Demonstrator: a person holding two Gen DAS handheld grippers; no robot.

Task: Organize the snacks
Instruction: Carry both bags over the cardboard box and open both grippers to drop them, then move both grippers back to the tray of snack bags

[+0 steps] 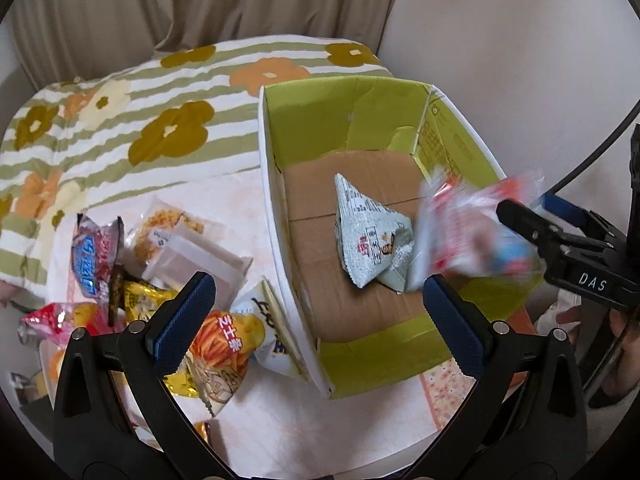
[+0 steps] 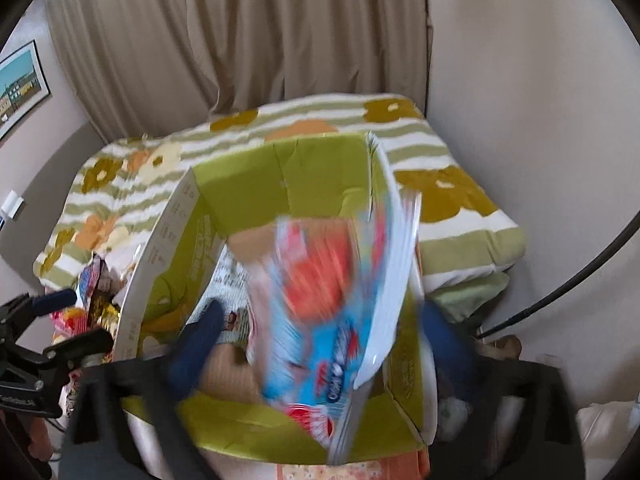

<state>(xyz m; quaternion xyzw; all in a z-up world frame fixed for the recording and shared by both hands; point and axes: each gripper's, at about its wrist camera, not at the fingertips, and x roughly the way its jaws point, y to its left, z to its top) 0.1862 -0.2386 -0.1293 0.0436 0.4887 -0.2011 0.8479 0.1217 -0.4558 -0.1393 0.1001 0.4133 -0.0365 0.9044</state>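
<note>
Right wrist view | right gripper (image 2: 320, 344) jaws wide apart | blurred red-and-blue snack bag (image 2: 320, 312) between them, over green-lined cardboard box (image 2: 240, 184) | left gripper (image 1: 316, 320) spread wide, empty

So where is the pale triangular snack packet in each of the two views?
Left wrist: the pale triangular packet lies on the cardboard box floor, centre frame.
Right wrist: only a sliver shows, left of the blurred red-and-blue packet.
Shared landmark: the box's green inside.

Left tongs (image 1: 318, 322): black plastic arms, triangular cut-outs, silver pivot screws, blue textured pads (image 1: 182, 322). Right tongs (image 2: 320, 354): same black build, blue pads, white "DAS" lettering on body.
</note>
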